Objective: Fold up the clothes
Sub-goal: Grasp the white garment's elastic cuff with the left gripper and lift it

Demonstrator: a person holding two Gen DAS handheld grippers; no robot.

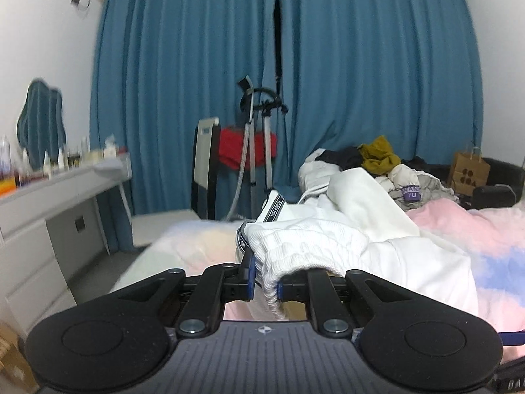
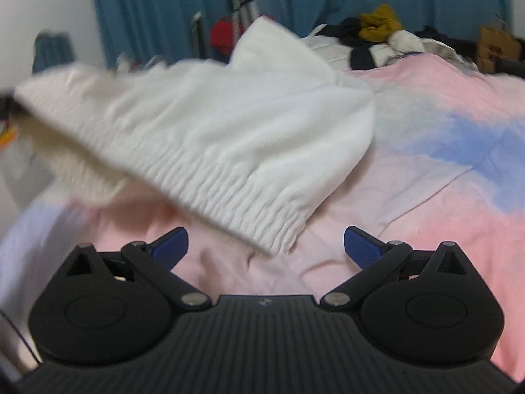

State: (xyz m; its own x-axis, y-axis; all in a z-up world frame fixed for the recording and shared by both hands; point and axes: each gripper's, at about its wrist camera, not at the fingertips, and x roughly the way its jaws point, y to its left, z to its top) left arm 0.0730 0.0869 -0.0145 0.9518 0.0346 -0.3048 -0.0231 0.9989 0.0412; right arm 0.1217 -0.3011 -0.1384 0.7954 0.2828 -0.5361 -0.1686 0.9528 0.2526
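right gripper (image 2: pixel 265 246): jaws spread wide, holding nothing
white garment (image 2: pixel 210 131): ribbed hem nearest, lifted above the bed (image 2: pixel 426 197); blurred
far end: clothes pile (image 2: pixel 380 32)

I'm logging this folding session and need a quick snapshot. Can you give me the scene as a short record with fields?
setting: bedroom, pink and blue bedsheet, blue curtains
garment in work: white garment with ribbed elastic hem, lifted off the bed
left hand-held gripper: shut on the white garment's hem
right hand-held gripper: open, empty, just below the hem's corner
waiting: clothes pile at far end of bed
sharpness: right wrist view is motion-blurred
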